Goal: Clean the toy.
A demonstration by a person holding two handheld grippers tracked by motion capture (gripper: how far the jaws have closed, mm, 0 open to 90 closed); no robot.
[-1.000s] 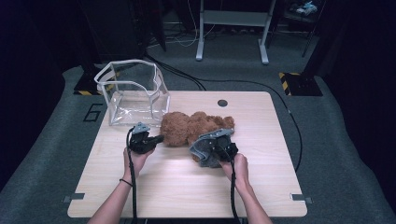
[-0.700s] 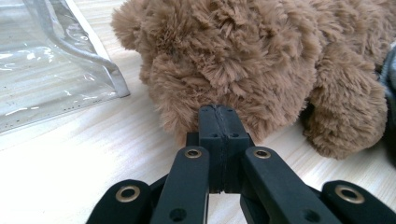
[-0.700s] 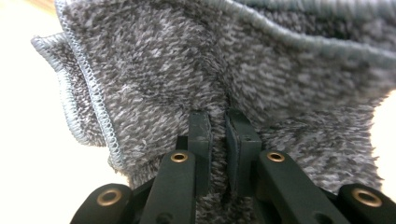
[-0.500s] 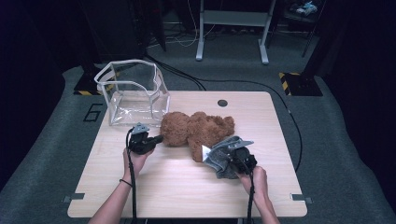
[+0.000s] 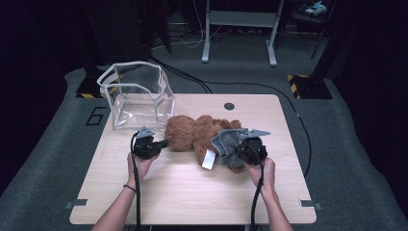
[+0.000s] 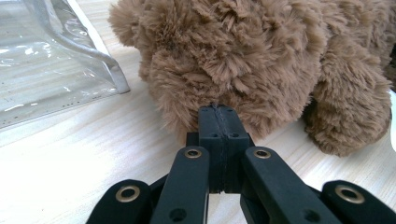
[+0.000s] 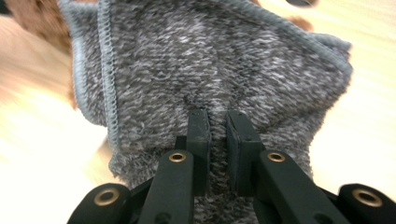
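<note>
The bear [image 5: 199, 134] lies mid-table beside a clear bag [image 5: 137, 96]. Its fur is pinched by the closed left gripper [image 6: 219, 114]; its far end is hidden by the grey cloth [image 7: 205, 65] clamped in the right gripper [image 7: 217, 121]

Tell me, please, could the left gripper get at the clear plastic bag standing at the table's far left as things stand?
Probably yes, once freed. The left gripper is shut with its tips in the fluffy brown teddy bear's fur, and the clear plastic bag stands just beyond it, with bare wooden table between and nothing in the way.

Left tool [image 5: 161, 143] jaws shut; right tool [image 5: 230, 147] jaws clamped, forearms apart
</note>
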